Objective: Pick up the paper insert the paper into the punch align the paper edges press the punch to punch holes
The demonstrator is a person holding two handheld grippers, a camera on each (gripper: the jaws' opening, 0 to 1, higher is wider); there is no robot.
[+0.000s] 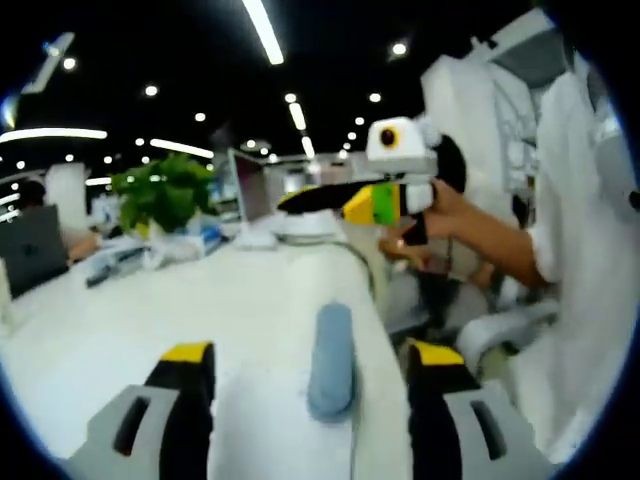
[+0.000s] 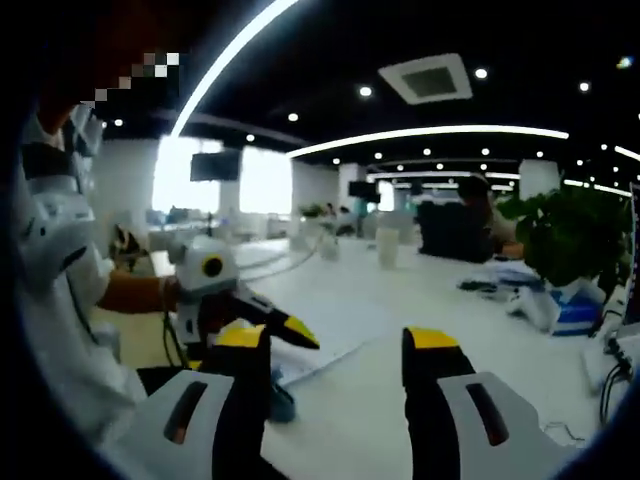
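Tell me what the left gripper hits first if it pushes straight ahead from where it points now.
Probably the blue-grey oblong object lying on the white table, which sits between the open jaws of the left gripper just ahead. Depth is unclear, so it may pass over it.

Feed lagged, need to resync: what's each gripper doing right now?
Left gripper: open, holding nothing, above the table.
Right gripper: open, holding nothing.
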